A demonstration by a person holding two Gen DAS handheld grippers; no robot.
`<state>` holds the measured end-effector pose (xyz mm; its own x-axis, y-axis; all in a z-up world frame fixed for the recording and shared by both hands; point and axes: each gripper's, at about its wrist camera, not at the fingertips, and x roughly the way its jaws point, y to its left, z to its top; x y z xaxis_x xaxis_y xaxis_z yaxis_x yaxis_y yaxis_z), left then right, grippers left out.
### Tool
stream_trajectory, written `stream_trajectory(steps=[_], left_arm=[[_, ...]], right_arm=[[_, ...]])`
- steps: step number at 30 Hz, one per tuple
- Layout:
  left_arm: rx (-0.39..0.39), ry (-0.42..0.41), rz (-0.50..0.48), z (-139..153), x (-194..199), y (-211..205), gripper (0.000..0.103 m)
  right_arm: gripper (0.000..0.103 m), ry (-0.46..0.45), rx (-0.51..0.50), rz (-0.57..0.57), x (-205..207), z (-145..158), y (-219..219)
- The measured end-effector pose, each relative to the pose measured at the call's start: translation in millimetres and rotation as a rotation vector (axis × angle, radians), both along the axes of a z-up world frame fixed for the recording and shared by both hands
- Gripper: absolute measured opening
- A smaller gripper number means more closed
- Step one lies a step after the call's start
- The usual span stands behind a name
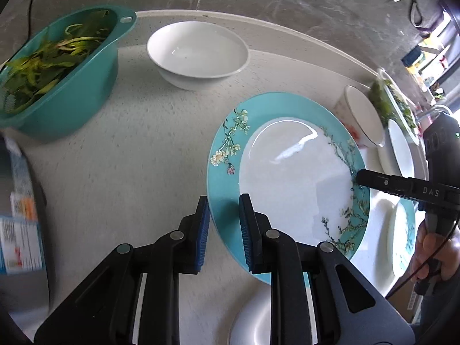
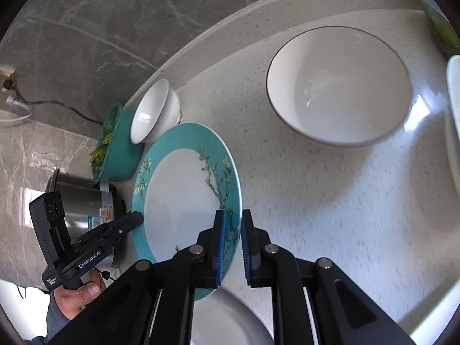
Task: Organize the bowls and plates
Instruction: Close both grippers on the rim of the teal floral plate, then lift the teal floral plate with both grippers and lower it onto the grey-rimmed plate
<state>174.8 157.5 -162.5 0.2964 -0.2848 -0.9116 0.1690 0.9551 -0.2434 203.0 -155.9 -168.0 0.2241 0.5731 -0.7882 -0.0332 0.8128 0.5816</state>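
Both grippers pinch one teal-rimmed plate (image 1: 290,172) with a blossom-branch pattern and a white centre, holding it tilted, clear of the pale speckled counter (image 1: 115,158).

In the left wrist view the left gripper (image 1: 224,231) sits at 6 o'clock, its blue pads pressed on the plate's near-left rim — one finger under, one over. The right gripper's (image 1: 362,176) black tip clamps the opposite rim at about 3 o'clock, and the hand (image 1: 434,247) holding it shows at the frame edge.

In the right wrist view the right gripper (image 2: 231,244) closes narrowly on the rim at 6 o'clock, while the left gripper (image 2: 135,218) bites the far rim at about 8 o'clock, held by a hand (image 2: 77,296).

A plain white plate (image 2: 227,319) lies directly beneath the raised one at the bottom of both views.

Around it on the counter:
- a white bowl (image 1: 198,54) at 12 o'clock in the left view
- a teal colander (image 1: 66,69) of green leaves at 10 o'clock, just beside that bowl
- a dark-rimmed white bowl (image 2: 339,86) at 1 o'clock in the right view, well apart from the plate
- another teal-rimmed plate (image 1: 405,241) at 4 o'clock in the left view, partly hidden
- a steel pot (image 2: 80,198) with labels at 9 o'clock in the right view

A grey marbled wall (image 2: 100,28) backs the counter — a cable (image 2: 57,106) runs across it.
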Motion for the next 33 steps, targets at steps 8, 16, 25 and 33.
stream_trajectory(steps=[8, 16, 25, 33], left_arm=[[-0.016, 0.007, -0.008, 8, -70, 2, 0.018], [-0.01, 0.055, -0.037, -6, -132, 3, 0.019], [0.02, 0.067, -0.077, -21, -171, 0, 0.019], [0.041, 0.089, -0.102, -32, -183, -4, 0.019]], right_arm=[[0.014, -0.021, -0.024, 0.036, -51, 16, -1], [0.016, 0.01, -0.036, 0.045, -97, 6, -4], [0.016, 0.029, -0.062, 0.042, -127, -8, -6], [0.016, 0.043, -0.085, 0.037, -140, -20, -8]])
